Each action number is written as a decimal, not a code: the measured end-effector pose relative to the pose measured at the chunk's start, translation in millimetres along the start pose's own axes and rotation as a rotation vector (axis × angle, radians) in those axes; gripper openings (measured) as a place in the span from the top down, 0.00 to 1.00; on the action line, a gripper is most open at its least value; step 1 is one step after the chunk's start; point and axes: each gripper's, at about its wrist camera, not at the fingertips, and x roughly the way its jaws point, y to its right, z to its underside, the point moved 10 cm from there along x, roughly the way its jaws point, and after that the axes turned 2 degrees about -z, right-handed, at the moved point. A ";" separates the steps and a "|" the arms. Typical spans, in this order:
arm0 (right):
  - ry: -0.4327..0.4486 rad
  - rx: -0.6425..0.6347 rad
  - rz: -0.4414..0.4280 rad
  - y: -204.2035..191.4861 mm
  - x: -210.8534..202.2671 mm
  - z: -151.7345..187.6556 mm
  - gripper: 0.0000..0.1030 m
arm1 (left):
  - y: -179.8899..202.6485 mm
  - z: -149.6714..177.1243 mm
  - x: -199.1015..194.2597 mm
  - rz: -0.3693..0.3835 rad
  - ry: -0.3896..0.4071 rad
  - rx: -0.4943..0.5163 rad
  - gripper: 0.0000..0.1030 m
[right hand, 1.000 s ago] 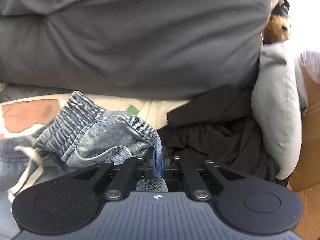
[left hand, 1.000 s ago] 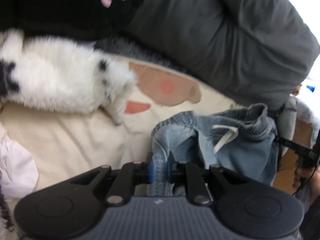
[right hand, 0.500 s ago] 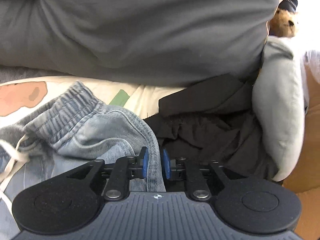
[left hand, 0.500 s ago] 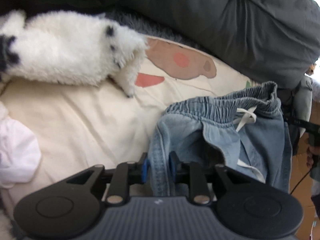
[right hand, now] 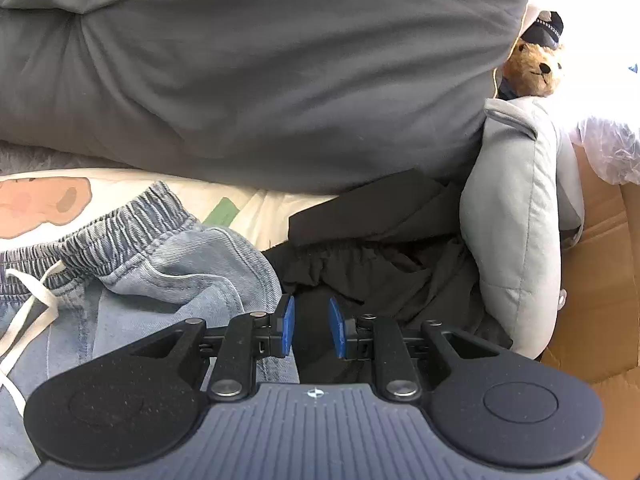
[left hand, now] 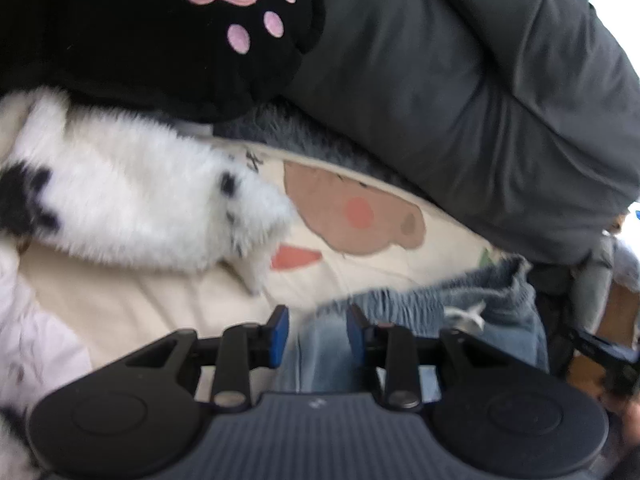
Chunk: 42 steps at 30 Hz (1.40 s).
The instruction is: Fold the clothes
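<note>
Both claws are spread: the left claw (left hand: 317, 330) straddles the denim shorts (right hand: 192, 264), the right claw (right hand: 311, 330) grips nothing. Denim's soft but weighty, so I'd grab the thick elastic waistband (right hand: 120, 232).

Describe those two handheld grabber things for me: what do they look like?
The left gripper and right gripper look alike: a ribbed dark grey body, two round black discs, black linkage bars with silver pivot pins, blue pads on the fingers, and a small white logo.

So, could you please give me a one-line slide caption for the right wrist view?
Open right gripper beside light-blue denim shorts, above a black garment on the bed.
</note>
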 end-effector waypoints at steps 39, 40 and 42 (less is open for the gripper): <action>0.029 -0.052 -0.060 -20.7 11.3 -16.8 0.74 | 4.4 59.2 45.9 0.132 -0.048 -0.078 0.82; 0.037 -0.055 -0.071 -22.0 12.0 -20.7 0.74 | 4.8 56.3 42.9 0.134 -0.033 -0.079 0.84; 0.040 -0.069 -0.093 -26.0 17.1 -28.1 0.69 | 6.5 49.7 35.5 0.136 -0.004 -0.073 0.86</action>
